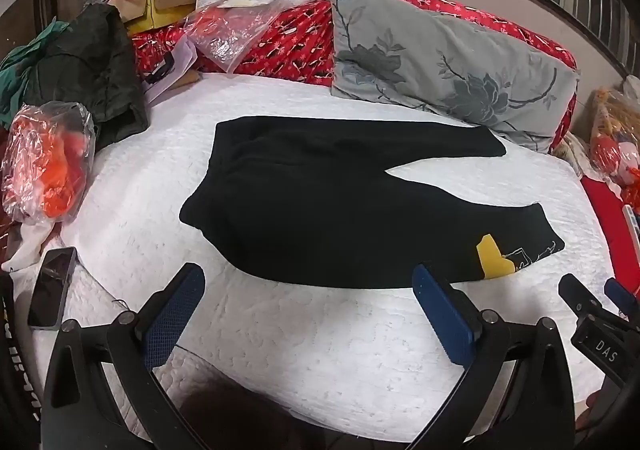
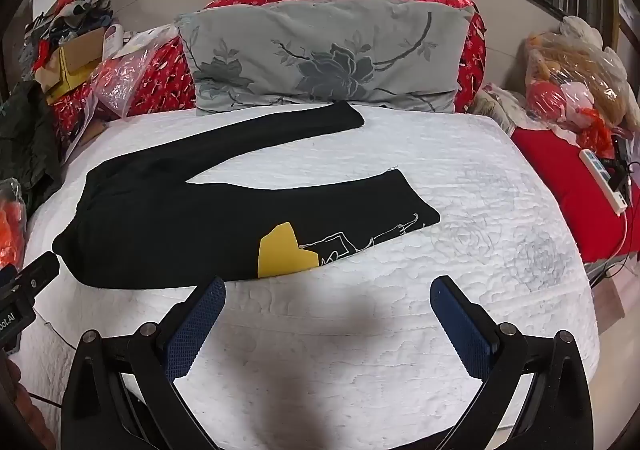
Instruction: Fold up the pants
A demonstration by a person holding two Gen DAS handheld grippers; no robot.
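Pants [image 2: 168, 226]: black, spread flat on white bed [image 2: 480, 209], waist left, legs splayed right.
Left gripper [image 1: 308, 278], right gripper [image 2: 328, 286]: jaws wide, empty, hovering just short of near hem.
Advice: pinch near leg's edge at both ends, lift evenly, lay onto far leg.

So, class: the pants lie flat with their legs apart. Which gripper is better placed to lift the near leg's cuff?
Probably the right gripper: the near cuff lies just ahead of its open fingers, while the left gripper faces the pants' waist end.
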